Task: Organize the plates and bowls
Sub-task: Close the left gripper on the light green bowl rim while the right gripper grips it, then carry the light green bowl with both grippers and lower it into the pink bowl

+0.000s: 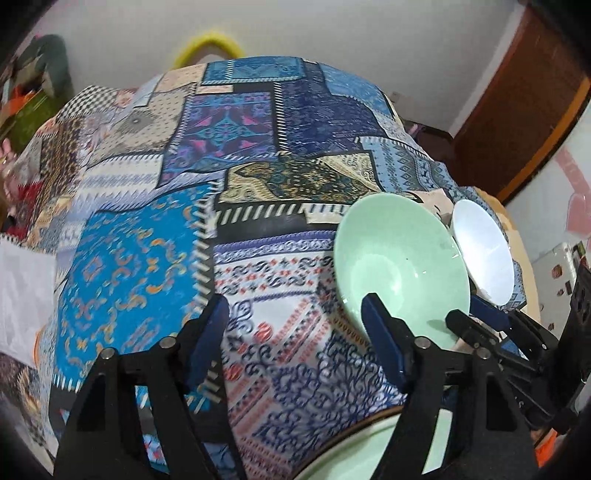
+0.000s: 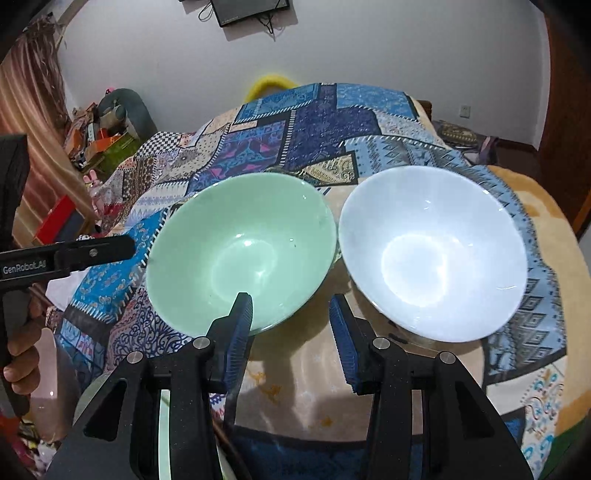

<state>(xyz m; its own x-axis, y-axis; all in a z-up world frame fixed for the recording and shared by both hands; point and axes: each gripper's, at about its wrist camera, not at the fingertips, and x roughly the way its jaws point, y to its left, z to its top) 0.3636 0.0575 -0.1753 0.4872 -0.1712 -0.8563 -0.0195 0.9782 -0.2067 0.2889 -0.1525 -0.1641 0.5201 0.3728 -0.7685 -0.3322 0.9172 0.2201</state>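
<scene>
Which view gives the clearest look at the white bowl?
The right wrist view: the white bowl sits whole and large near the centre, beside the green bowl. The left wrist view shows it small at the right edge, squeezed by the lens, its near side behind the green bowl.

Patchwork blanket (image 1: 229, 155) on bed; wall-mounted screen (image 2: 249, 11).

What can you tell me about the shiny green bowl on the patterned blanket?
The glossy pale green bowl looks ceramic, round and wide, sloping down to a small flat bottom. It is empty and sits upright on the blue patchwork cloth, close beside the white bowl; whether their rims touch I cannot tell. In the right wrist view, one blue-padded finger of the right gripper overlaps its near rim, with the jaws standing apart. Light glints off its inside.
</scene>
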